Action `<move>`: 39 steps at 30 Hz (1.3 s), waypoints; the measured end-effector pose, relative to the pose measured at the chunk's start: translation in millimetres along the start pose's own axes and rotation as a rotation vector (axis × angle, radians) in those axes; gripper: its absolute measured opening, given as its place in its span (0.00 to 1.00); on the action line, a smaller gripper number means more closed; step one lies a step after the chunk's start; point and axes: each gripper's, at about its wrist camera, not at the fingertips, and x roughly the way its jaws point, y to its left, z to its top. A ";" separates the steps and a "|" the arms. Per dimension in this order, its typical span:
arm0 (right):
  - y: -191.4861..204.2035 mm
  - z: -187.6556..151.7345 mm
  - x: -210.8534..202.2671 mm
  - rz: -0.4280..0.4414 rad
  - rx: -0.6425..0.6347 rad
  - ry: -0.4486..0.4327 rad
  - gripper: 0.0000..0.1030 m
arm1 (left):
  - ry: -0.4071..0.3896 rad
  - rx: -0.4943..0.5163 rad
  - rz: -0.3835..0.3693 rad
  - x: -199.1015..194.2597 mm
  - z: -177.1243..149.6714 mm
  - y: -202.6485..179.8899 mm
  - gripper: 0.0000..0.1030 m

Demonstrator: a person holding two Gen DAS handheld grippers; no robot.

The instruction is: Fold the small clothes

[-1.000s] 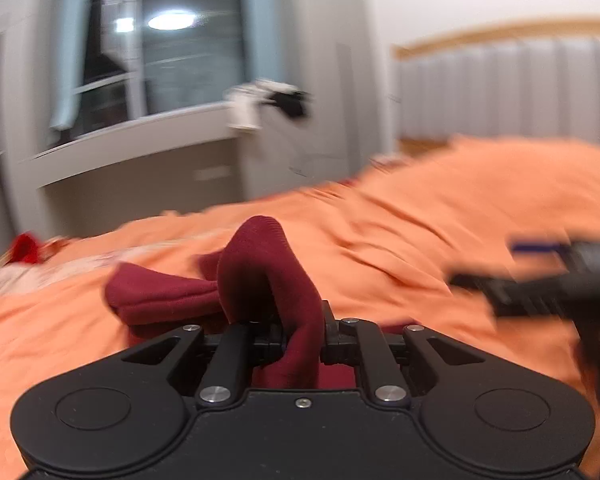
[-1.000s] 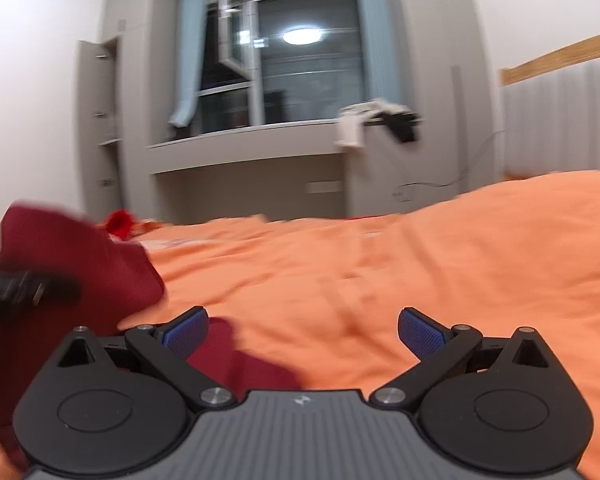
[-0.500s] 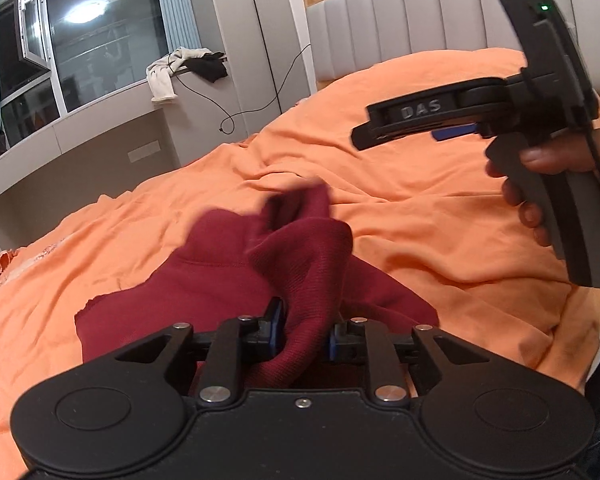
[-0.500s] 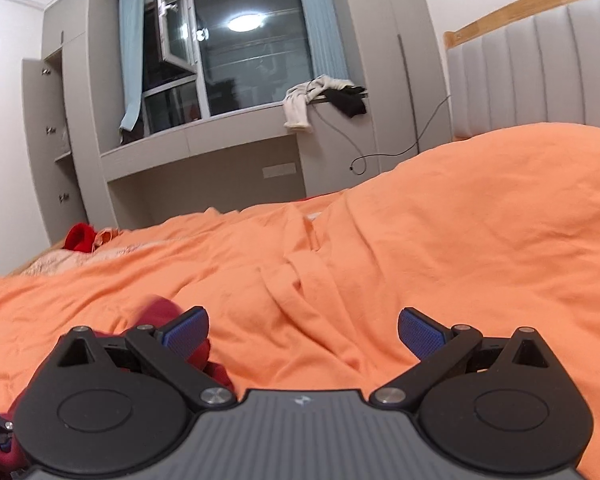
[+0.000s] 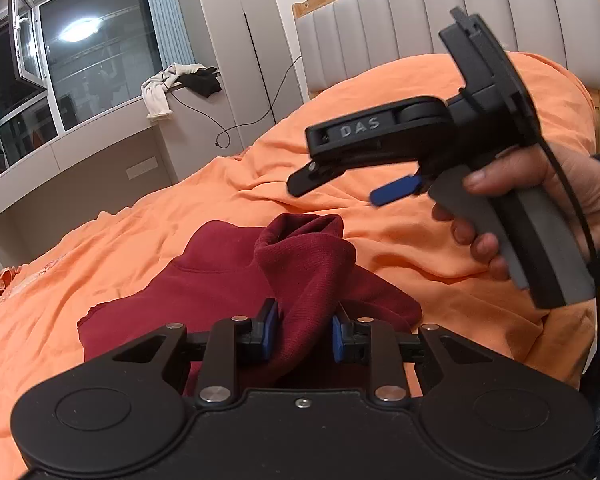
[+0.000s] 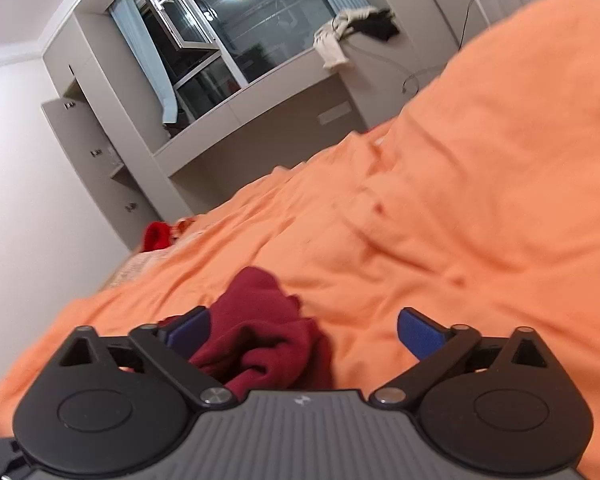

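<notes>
A dark red garment (image 5: 228, 280) lies on the orange bedspread (image 5: 400, 208). My left gripper (image 5: 305, 334) is shut on a bunched-up fold of it, which stands up between the blue pads (image 5: 269, 330). The rest of the garment spreads flat to the left. My right gripper (image 5: 336, 182) is held in a hand above and to the right of the garment, open and empty. In the right wrist view the right gripper (image 6: 304, 326) is wide open, with the garment (image 6: 260, 336) just below its left finger (image 6: 188, 326).
A padded headboard (image 5: 440, 20) stands at the back right. A window ledge (image 5: 100, 124) with white and black clothes (image 5: 180, 84) and a hanging cable runs along the far wall. A red item (image 6: 156, 236) lies at the bed's far left edge.
The right gripper has tilted and come down closer to the garment, which now shows under its left finger. The left gripper keeps its hold on the fold, which has settled a little lower.
</notes>
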 end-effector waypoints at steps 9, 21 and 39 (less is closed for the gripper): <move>-0.2 -9.9 19.7 0.013 0.029 0.065 0.18 | -0.029 0.014 0.022 -8.4 -2.3 -3.9 0.11; 14.3 -3.3 -40.0 0.051 -0.116 0.004 0.13 | -0.064 0.066 -0.025 -40.8 -15.4 -13.0 0.08; -4.7 -18.8 -19.7 0.039 0.011 0.086 0.22 | -0.026 0.090 -0.041 -30.6 -37.3 -34.0 0.18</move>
